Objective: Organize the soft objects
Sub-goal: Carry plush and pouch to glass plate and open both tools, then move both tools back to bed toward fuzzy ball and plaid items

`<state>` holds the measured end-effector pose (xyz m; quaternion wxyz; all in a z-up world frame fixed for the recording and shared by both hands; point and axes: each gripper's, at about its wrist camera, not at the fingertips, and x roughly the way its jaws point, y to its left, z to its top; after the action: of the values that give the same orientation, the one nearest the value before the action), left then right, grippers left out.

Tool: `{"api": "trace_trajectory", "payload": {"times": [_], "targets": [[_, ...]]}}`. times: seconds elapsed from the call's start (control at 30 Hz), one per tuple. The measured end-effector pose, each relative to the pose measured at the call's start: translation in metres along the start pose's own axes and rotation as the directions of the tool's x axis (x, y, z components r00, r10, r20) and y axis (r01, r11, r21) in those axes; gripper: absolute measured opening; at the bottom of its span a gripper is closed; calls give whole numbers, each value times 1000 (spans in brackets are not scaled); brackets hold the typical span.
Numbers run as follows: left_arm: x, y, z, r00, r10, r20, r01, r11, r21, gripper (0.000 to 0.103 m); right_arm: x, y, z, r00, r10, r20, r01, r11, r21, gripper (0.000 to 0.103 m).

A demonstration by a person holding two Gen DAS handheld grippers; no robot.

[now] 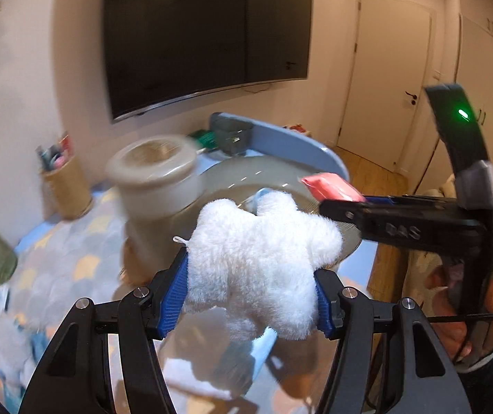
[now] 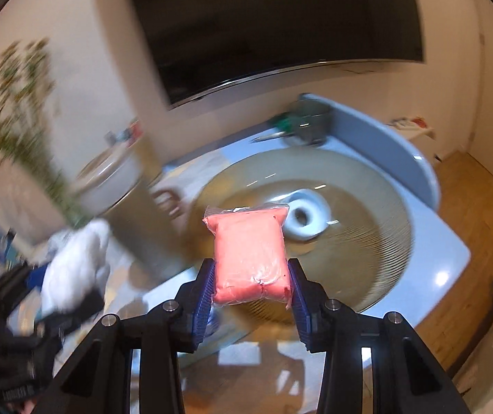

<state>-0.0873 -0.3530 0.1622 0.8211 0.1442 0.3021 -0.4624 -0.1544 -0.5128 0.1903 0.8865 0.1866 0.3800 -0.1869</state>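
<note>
A white fluffy star-shaped plush (image 1: pixel 256 258) fills the middle of the left wrist view, and my left gripper (image 1: pixel 251 286) is shut on it, its blue pads pressing both sides. A pink soft packet in clear wrap (image 2: pixel 250 258) sits upright between the blue pads of my right gripper (image 2: pixel 251 286), which is shut on it. The right gripper (image 1: pixel 336 195) also shows at the right of the left wrist view with the pink packet (image 1: pixel 329 188) at its tip. The plush (image 2: pixel 77 269) and left gripper appear blurred at the left of the right wrist view. Both hang above a large round glass dish (image 2: pixel 367 241).
The dish has a pale blue ring (image 2: pixel 306 219) at its centre and lies on a blue table (image 2: pixel 446 255). A beige tall container (image 1: pixel 155 179) stands left of it, a wicker basket (image 1: pixel 67 186) and a grey bin (image 1: pixel 230 136) farther back. A dark screen (image 1: pixel 205 34) hangs on the wall.
</note>
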Motion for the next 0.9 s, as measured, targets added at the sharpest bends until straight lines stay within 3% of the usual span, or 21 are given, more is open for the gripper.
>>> {"api": "trace_trajectory", "payload": {"times": [0.23, 0.3, 0.33, 0.37, 0.47, 0.7, 0.9], "targets": [[40, -30, 23, 1000, -10, -1, 10, 999, 30, 65, 15, -40, 31, 998, -56, -23, 58, 993, 104, 41], [54, -35, 25, 1000, 30, 7, -30, 997, 68, 74, 21, -48, 38, 998, -53, -35, 57, 991, 125, 48], [60, -37, 25, 999, 39, 1, -39, 996, 79, 75, 23, -50, 39, 998, -56, -41, 61, 990, 127, 63], [65, -39, 24, 999, 41, -10, -40, 996, 82, 75, 25, -52, 41, 997, -61, -46, 67, 989, 128, 71], [69, -44, 19, 1000, 0, -25, 2, 996, 95, 75, 28, -62, 40, 998, -42, -54, 50, 988, 150, 72], [34, -39, 6, 997, -71, 9, 69, 993, 100, 75, 15, -67, 26, 999, 24, -49, -14, 984, 180, 72], [-22, -11, -14, 997, -55, 47, 53, 998, 40, 75, -5, -43, 12, 998, 47, -37, -42, 991, 127, 72]]}}
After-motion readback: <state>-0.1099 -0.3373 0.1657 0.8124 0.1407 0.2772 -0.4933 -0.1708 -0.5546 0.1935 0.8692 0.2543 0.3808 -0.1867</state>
